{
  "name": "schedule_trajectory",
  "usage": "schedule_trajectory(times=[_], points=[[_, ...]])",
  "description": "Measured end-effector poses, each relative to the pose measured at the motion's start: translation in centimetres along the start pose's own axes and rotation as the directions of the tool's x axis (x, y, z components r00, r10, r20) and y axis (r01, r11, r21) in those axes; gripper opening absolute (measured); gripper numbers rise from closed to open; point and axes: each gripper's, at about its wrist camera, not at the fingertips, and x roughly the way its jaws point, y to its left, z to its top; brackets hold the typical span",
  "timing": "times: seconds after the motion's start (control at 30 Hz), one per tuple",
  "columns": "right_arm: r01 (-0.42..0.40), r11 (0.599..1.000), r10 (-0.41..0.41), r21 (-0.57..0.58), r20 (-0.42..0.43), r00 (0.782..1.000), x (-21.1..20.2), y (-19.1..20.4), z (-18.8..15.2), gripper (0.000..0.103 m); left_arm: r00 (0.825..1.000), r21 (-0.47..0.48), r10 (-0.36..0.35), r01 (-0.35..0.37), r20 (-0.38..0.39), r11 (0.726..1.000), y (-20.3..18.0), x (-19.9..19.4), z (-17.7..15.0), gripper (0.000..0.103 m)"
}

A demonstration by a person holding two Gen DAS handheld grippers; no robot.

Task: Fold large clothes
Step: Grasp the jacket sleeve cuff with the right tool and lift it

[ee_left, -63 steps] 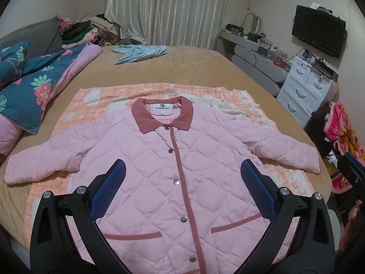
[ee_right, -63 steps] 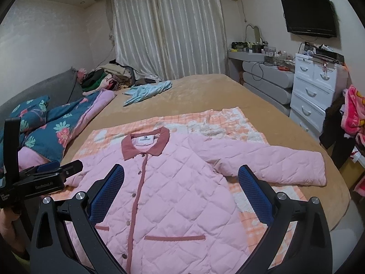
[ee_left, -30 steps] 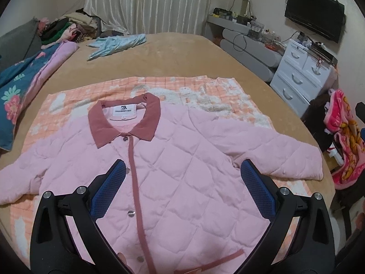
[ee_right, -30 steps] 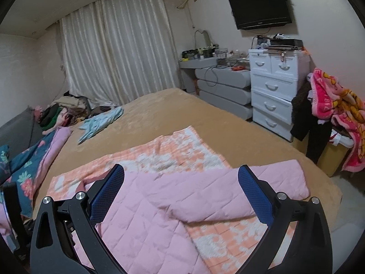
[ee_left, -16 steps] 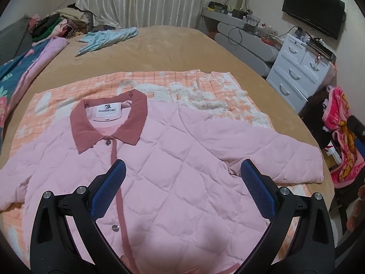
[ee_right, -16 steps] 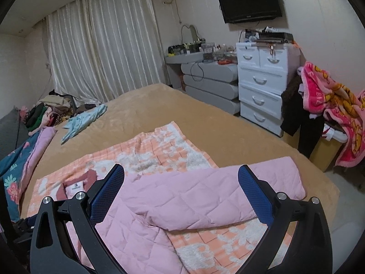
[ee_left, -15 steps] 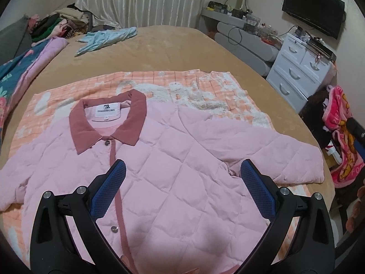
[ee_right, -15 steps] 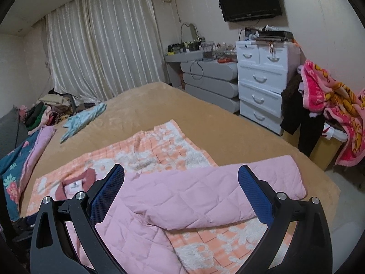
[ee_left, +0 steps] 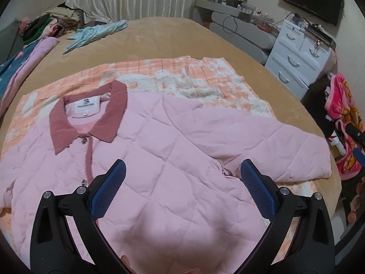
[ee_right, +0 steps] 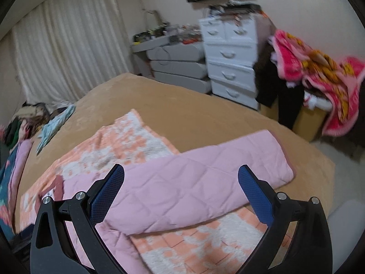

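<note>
A pink quilted jacket point(ee_left: 159, 150) with a dusty-red collar point(ee_left: 89, 114) lies flat, front up, on an orange-and-white checked blanket point(ee_left: 200, 80) on the bed. My left gripper point(ee_left: 182, 175) is open and empty, hovering over the jacket's right chest. The jacket's right sleeve point(ee_right: 205, 182) stretches toward the bed's right edge. My right gripper point(ee_right: 181, 178) is open and empty above that sleeve point(ee_left: 273, 150). The right wrist view is blurred.
A tan bedspread point(ee_left: 173, 38) covers the bed. A light-blue garment point(ee_left: 98, 32) and a clothes pile point(ee_left: 45, 25) lie at the far left. White drawers point(ee_right: 230, 57) and a pink blanket heap point(ee_right: 319, 75) stand right of the bed.
Both grippers have moved right along the jacket. The left view now centres on the right chest; the right gripper has swung toward the right sleeve and bed edge. Both stay open.
</note>
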Motion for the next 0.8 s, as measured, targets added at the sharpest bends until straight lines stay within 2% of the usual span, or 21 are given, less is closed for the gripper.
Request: schedule_trajectory(times=[0.1, 0.2, 0.47, 0.63, 0.73, 0.8], points=[[0.036, 0.999, -0.036, 0.040, -0.007, 0.999, 1.3, -1.6, -0.2, 0.099, 1.000, 0.010, -0.003, 0.003, -0.006, 1.000, -0.8, 1.2, -0.3, 0.094], [0.079, 0.994, -0.075, 0.079, -0.050, 0.996, 3.2, -3.2, -0.6, 0.099, 1.000, 0.010, -0.002, 0.003, -0.026, 1.000, -1.3, 2.3, -0.6, 0.094], [0.126, 0.974, -0.098, 0.191, -0.148, 0.984, 7.1, -6.2, -2.1, 0.099, 0.997, 0.052, 0.010, -0.006, -0.074, 0.999, -2.0, 4.4, -2.0, 0.094], [0.116, 0.943, -0.044, 0.312, -0.231, 0.972, 9.6, -7.8, -3.7, 0.099, 0.995, 0.052, 0.004, 0.001, -0.096, 0.999, -1.8, 5.5, -2.9, 0.094], [0.138, 0.926, -0.055, 0.350, -0.237, 0.970, 10.0, -8.7, -4.1, 0.099, 0.996, 0.076, -0.005, 0.012, -0.090, 0.997, -2.0, 5.8, -3.1, 0.094], [0.129, 0.910, -0.029, 0.393, -0.249, 0.968, 10.5, -9.5, -4.4, 0.099, 0.996, 0.097, -0.002, 0.010, -0.085, 0.995, -2.2, 6.0, -3.1, 0.094]])
